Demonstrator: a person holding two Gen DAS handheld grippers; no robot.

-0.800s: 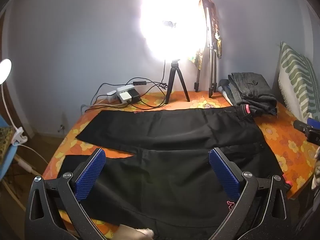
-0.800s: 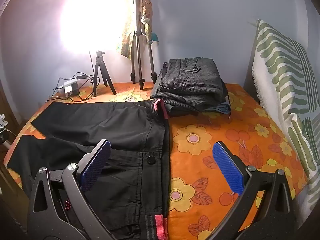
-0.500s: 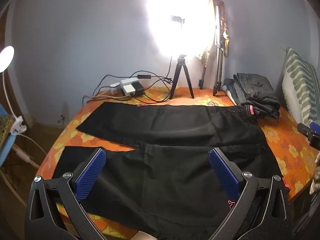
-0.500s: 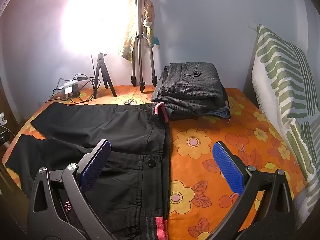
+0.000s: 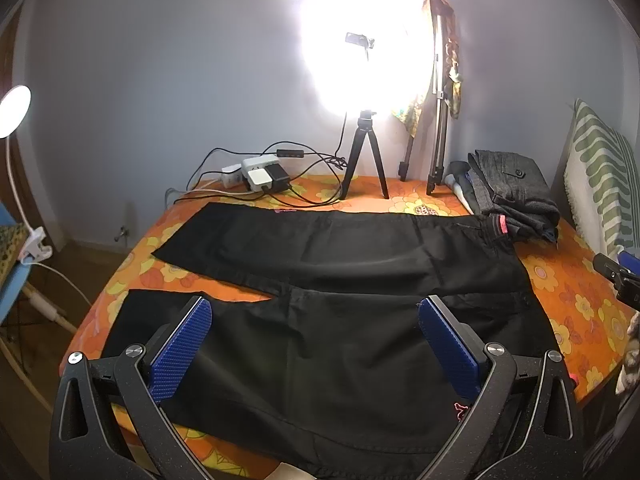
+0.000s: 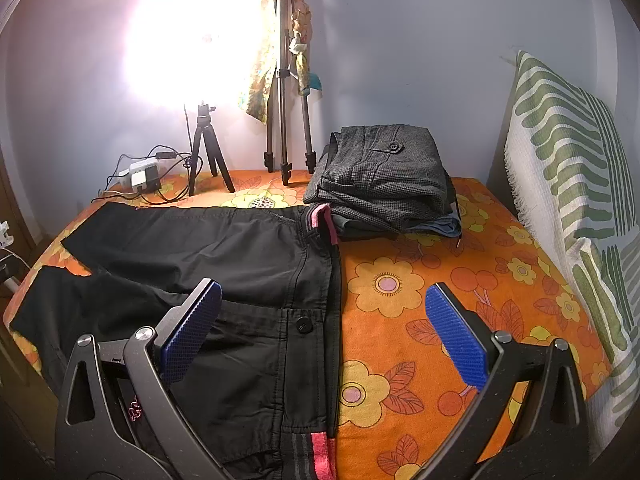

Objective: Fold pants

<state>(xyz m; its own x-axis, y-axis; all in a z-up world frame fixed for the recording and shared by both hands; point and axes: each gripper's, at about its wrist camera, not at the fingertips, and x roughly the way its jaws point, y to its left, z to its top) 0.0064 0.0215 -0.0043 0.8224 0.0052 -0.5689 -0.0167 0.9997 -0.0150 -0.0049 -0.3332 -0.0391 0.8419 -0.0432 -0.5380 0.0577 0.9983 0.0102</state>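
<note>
We are losing the near edge of the black pants (image 5: 320, 320) under the frame of our left gripper (image 5: 316, 340), whose blue pads are standing wide apart above the near leg, pinching nothing. The lamp (image 5: 360, 40) on the small tripod (image 5: 364, 160) is glaring so hard that we cannot make out its head or the wall around it. A pale shape at the bottom edge of the left view is cut off, and we cannot tell what it is.

The pants are lying flat on the orange flowered bedspread (image 6: 440, 280), legs spread toward the left and waistband toward the right. The right view is showing us the waist button (image 6: 304, 325) and the pink-striped waistband (image 6: 320, 452), which the left view is barely catching. Our right gripper (image 6: 324, 332) is also hanging spread wide, one pad over the pants' waist and the other over bare bedspread, gripping nothing.

A stack of folded gray pants (image 6: 384, 180) is sitting just beyond the far end of the waistband. A tall tripod (image 6: 286, 100) draped with cloth is standing behind it, a power strip (image 5: 260, 178) with tangled cables is lying at the far edge, and a green striped pillow (image 6: 572, 180) is leaning on the right. Only the left view is showing the clip lamp (image 5: 14, 108) at far left.
</note>
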